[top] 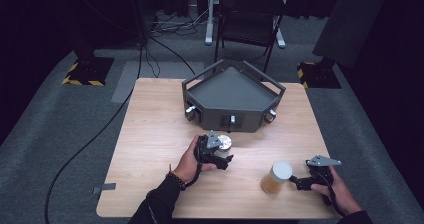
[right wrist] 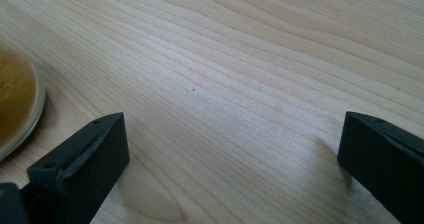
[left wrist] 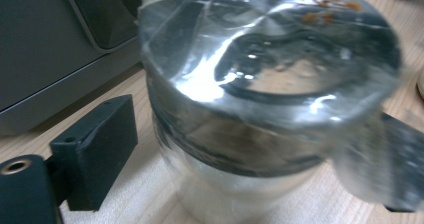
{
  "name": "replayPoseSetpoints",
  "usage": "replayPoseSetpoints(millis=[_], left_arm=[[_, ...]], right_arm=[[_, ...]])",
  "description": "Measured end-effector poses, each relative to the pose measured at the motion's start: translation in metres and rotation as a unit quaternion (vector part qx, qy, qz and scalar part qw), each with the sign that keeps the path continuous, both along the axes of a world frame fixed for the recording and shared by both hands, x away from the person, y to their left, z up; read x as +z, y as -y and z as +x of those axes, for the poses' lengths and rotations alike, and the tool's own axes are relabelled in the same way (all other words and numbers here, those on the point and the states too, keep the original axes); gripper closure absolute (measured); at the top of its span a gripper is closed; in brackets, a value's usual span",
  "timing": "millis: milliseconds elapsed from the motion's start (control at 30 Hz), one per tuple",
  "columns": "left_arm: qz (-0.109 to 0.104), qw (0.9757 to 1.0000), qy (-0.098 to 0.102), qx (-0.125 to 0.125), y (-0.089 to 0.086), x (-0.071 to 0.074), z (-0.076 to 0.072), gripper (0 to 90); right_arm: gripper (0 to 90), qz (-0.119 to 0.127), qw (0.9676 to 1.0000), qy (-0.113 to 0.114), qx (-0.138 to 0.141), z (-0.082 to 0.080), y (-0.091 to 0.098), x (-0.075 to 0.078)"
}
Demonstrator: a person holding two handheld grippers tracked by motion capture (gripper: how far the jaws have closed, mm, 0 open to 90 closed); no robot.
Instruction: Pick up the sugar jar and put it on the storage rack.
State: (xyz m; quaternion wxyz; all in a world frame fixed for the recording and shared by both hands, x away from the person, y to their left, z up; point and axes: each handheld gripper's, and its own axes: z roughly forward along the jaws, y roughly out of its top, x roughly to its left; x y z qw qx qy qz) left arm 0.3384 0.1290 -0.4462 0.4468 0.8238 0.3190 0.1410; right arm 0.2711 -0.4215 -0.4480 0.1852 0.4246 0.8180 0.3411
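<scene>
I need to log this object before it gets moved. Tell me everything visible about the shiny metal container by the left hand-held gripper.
The metal container is a small, round, silvery vessel with a mirror-like top that reflects the surroundings, and a dark band under its rim. It stands upright on the wooden table, just in front of the grey tray. It sits between the jaws of the left hand-held gripper; whether the pads press on it cannot be told.

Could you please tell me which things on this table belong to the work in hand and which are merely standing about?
In the work:
- left gripper, jaws either side of the silver-lidded jar
- right gripper, open beside the amber jar

Standing about:
- grey angular tray
- folding chair
</scene>
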Motion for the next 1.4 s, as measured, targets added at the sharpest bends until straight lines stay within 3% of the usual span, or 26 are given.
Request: replayPoseSetpoints(millis=[167, 300, 667, 767, 1400], left_arm=[[-0.018, 0.9998, -0.003, -0.008, 0.001, -0.008, 0.005, 17.9], [-0.018, 0.9998, 0.0, -0.006, 0.004, -0.008, 0.007, 28.9], [-0.018, 0.9998, 0.001, -0.006, 0.004, -0.007, 0.009, 29.8], [-0.009, 0.9999, 0.006, -0.005, 0.004, -0.005, 0.009, 29.9], [-0.036, 0.9993, 0.01, 0.009, -0.005, 0.008, 0.005, 30.3]], right_arm=[[0.0, 0.0, 1.0, 0.0, 0.0, 0.0, 0.0, 0.0], [0.0, 0.0, 1.0, 0.0, 0.0, 0.0, 0.0, 0.0], [0.0, 0.0, 1.0, 0.0, 0.001, 0.0, 0.0, 0.0], [0.0, 0.0, 1.0, 0.0, 0.002, 0.0, 0.0, 0.0], [0.0, 0.0, 1.0, 0.0, 0.003, 0.0, 0.0, 0.0]])
